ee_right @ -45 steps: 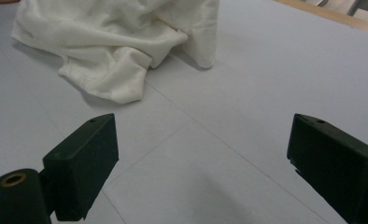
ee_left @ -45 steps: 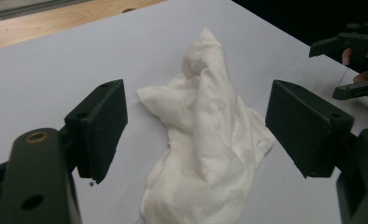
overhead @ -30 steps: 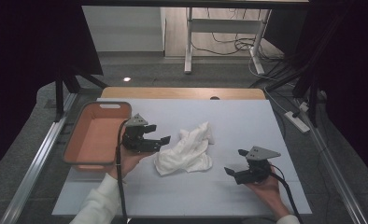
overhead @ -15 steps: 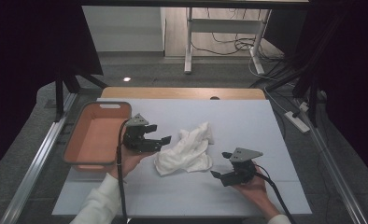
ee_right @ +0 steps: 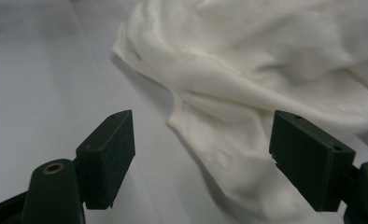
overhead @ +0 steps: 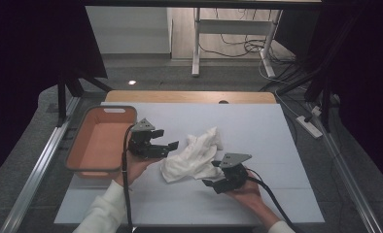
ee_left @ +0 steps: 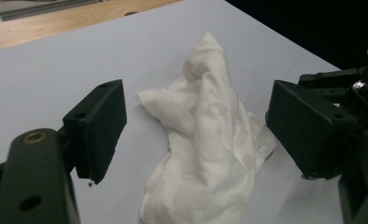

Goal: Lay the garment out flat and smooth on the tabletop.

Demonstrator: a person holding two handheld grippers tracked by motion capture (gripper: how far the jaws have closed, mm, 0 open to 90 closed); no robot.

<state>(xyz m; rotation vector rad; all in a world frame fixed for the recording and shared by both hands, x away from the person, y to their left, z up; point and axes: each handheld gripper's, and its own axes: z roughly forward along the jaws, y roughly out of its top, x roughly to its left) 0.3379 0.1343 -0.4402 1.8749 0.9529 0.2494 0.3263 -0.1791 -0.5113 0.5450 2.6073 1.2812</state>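
1. High view showed a crumpled white cloth (overhead: 193,154) lying mid-bench, between the left gripper (overhead: 167,146) and the right gripper (overhead: 208,183).
2. Left fingers stood spread, empty, facing the cloth.
3. Right fingers had just been closing, still apart, the cloth's edge between them, ungripped.
4. The orange tray (overhead: 98,141) sat empty; grasping and everything after it remained, seemingly.

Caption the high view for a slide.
Both tongs, left and right, open beside a crumpled white cloth on the table.
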